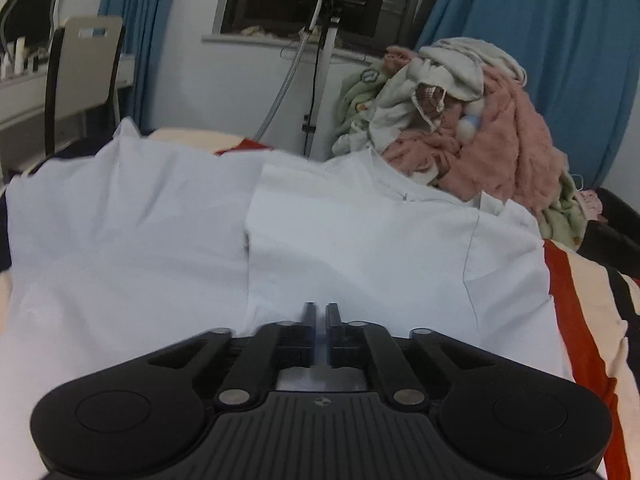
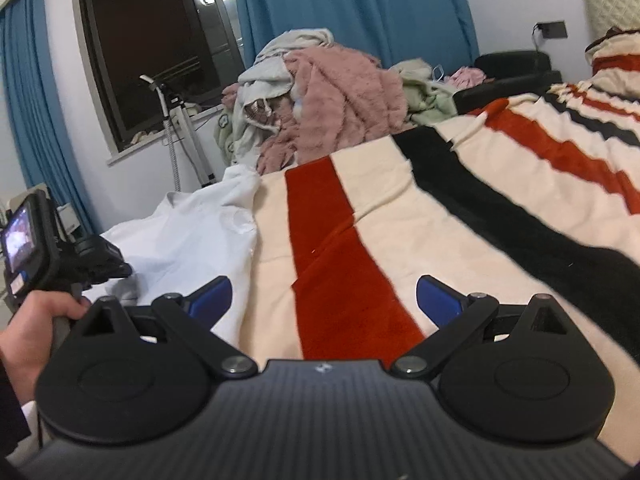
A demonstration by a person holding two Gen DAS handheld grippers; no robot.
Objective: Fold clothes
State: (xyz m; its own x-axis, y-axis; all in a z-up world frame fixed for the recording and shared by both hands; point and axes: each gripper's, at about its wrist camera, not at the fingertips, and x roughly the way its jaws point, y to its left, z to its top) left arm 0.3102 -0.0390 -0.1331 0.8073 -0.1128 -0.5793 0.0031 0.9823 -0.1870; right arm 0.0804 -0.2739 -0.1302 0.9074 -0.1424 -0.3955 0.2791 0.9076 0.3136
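Here, one white shirt (image 1: 280,232), pale, creased, partly folded, lies on your striped bed (image 2: 400,240), at 12 o'clock from your left hand-held gripper (image 1: 321,314), whose jaws are nearly closed, nothing visibly between. Right hand-held gripper (image 2: 324,300): wide, empty. One clothes heap (image 1: 460,120) at 1 o'clock.
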